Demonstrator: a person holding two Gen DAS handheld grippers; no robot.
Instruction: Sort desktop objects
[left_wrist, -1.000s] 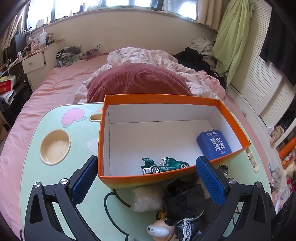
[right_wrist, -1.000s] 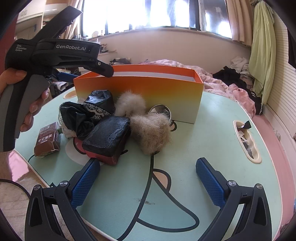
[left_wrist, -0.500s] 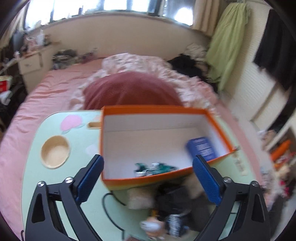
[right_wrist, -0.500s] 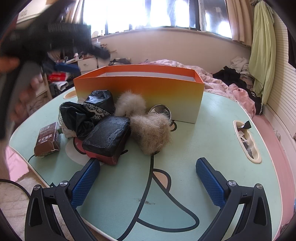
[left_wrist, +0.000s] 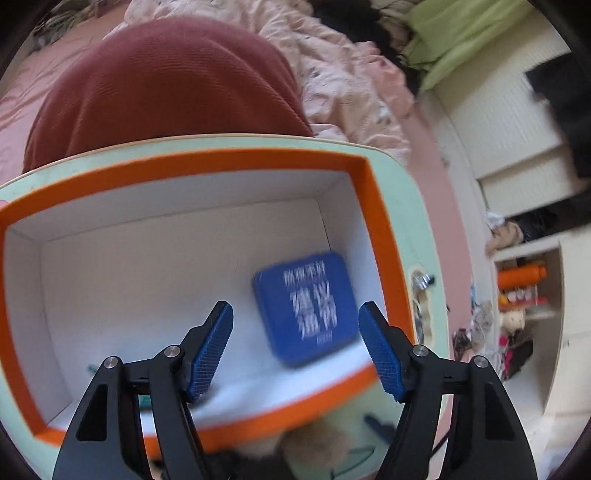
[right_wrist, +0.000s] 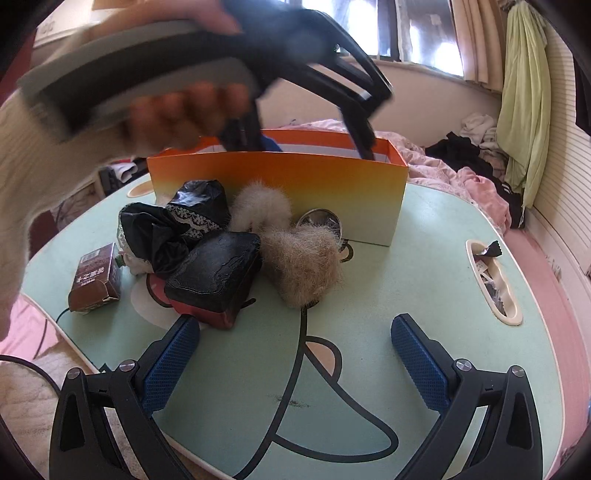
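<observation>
- The orange box (left_wrist: 373, 206) is my landmark here. It sits toward the far side of the mint-green lap table (right_wrist: 424, 295), and whatever gets sorted seems to go in it.
- The left gripper (left_wrist: 295, 321) is tipped down over the right-hand end of the box. Its jaws have just been closing in and now stand about half open, with nothing pinched between the pads. In the right wrist view the fingers look like they dip inside the box walls.
- Right under those pads, a blue tin (left_wrist: 306, 306) lies flat on the box floor near the right wall. It's blurry, so I can't tell if a pad touches it.
- The right gripper (right_wrist: 295, 354) hangs wide open and empty over bare table on the near side of the box.
- The unsorted pile sits just in front of the box: a black wallet-looking case (right_wrist: 218, 273), a fluffy beige thing (right_wrist: 303, 266), crinkly black bundles (right_wrist: 177, 225) and, further left, a brown carton (right_wrist: 96, 277).
- My read is we're between items. The left one is either fixing up the tin or on its way out of the box.
- The next move needs an empty claw lined up over one pile item. The fluffy one should squish, so a deep bite makes sense.
</observation>
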